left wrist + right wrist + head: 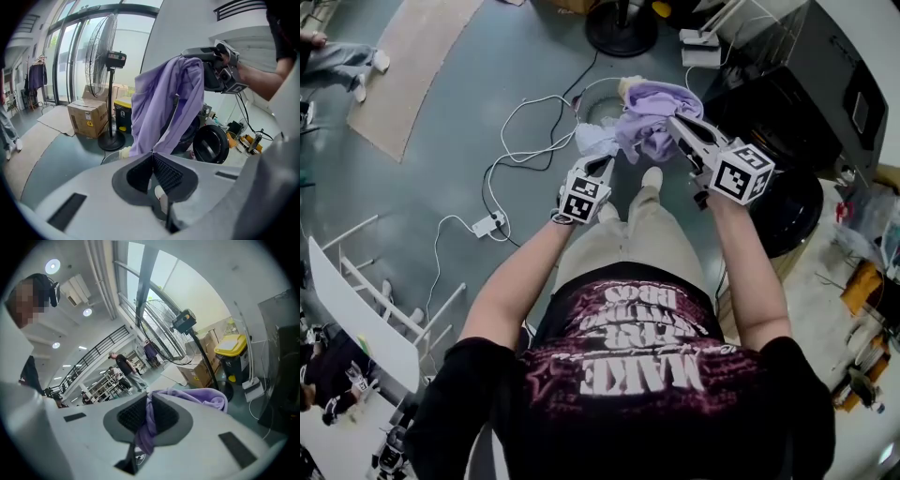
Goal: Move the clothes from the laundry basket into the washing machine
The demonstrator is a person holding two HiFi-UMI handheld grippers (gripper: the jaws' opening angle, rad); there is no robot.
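Grey floor lies open to the left of the person's legs, crossed only by loose white cables point(520, 131) and a white power strip point(487, 224). A white slatted rack point(366, 314) stands well off at the lower left. Ahead, the black round base of a standing fan point(622, 30) sits near the round grey laundry basket point(602, 110), which is on the floor just beyond the feet. The right side is tight: the dark front-loading washing machine point(811, 80) stands close, and its round black door point(789, 217) is swung open beside the right leg. The right gripper point(682, 127) is raised in front of the machine with its jaws clamped on a lilac cloth garment point(652, 108). The fabric is pinched between the pads and bunches down behind them, while the rest hangs in a long drape above the basket. The left gripper point(605, 165) sits lower and to the left, its jaws closed to a point. The drape's lower edge and a pale whitish cloth point(595, 141) meet those tips, but it is hard to tell whether they actually pinch fabric.
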